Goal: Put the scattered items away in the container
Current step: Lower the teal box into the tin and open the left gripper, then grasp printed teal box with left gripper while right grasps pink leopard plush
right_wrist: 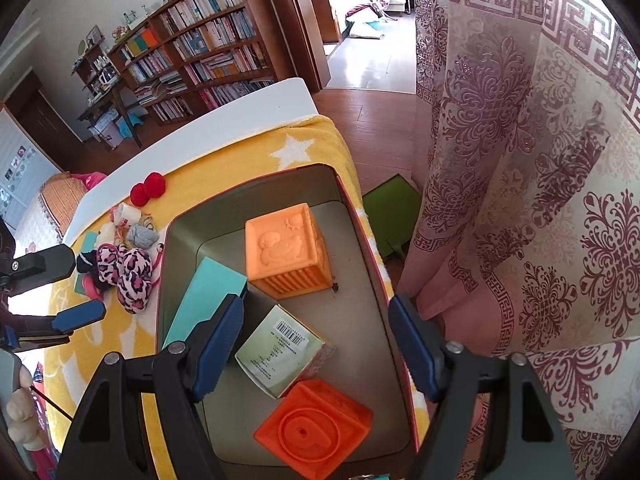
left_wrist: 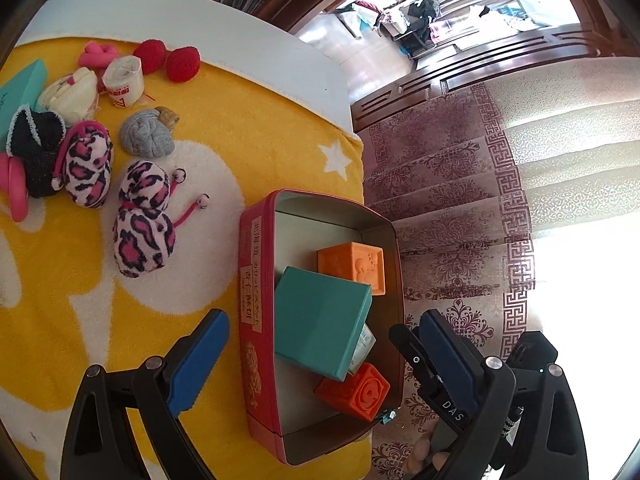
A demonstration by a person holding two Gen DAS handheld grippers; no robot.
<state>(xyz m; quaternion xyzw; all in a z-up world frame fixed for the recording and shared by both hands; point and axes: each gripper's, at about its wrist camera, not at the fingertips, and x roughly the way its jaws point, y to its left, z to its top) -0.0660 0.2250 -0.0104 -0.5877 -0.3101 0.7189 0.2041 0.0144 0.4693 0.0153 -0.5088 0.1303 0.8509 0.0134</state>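
Both claws hang wide open and empty over a red tin [left_wrist: 256, 280] set at the right edge of the worktop [left_wrist: 224, 32]. From its own camera, the left claw [left_wrist: 320, 354] spreads its blue pads across the tin's near half, one pad over the yellow towel [left_wrist: 248, 144] to the left, the other beyond the tin's right wall, with nothing pinched between them. Just right of that pad, the right claw's [right_wrist: 316, 348] black body shows. Its own camera has it tilted steeply down into the tin, jaws parted about as far, holding nothing.

Inside the tin lie a pale orange block [right_wrist: 286, 250] at the far end, a teal box [left_wrist: 320, 320] leaning along the left side, a small green-and-white carton [right_wrist: 280, 350] in the middle and a deeper orange block [right_wrist: 316, 428] at the near end.

Left of the tin, scattered on the towel, remain two pink leopard-print sock bundles [left_wrist: 144, 220], a grey sock ball [left_wrist: 147, 134], a black fuzzy sock [left_wrist: 38, 148], two red pompoms [left_wrist: 182, 63], a white paper roll [left_wrist: 124, 80], a cream pouch [left_wrist: 72, 94] and pink pieces at the far left. A second teal box [left_wrist: 20, 92] sits at the left margin.

A patterned curtain [right_wrist: 520, 200] hangs to the right, and a bookcase [right_wrist: 192, 52] stands beyond the worktop.
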